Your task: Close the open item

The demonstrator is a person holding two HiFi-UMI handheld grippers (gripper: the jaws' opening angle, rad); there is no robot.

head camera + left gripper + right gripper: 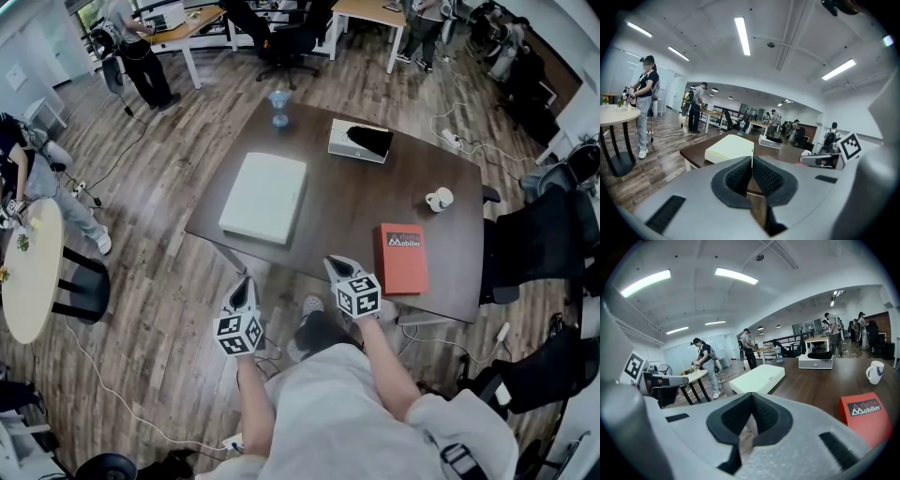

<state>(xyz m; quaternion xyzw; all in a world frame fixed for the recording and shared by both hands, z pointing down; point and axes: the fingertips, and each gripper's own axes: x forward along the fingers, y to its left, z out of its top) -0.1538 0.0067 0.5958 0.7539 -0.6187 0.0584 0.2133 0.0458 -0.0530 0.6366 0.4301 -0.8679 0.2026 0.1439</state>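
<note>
A dark brown table (347,211) carries a small white box (357,142) at its far side, with something black lying in or on its top. That box also shows far off in the left gripper view (769,141) and in the right gripper view (814,361). My left gripper (246,280) hovers just off the table's near edge, jaws shut and empty (752,160). To its right, my right gripper (334,263) reaches just over the near edge, also shut with nothing between its pads (751,398). Both point toward the table.
A large flat white box (264,196) lies at the table's left. A red box (402,258) sits at the near right, with a white mug (439,199) behind it and a glass (279,106) at the far edge. Office chairs stand to the right, a round table (28,272) to the left. People stand around the room.
</note>
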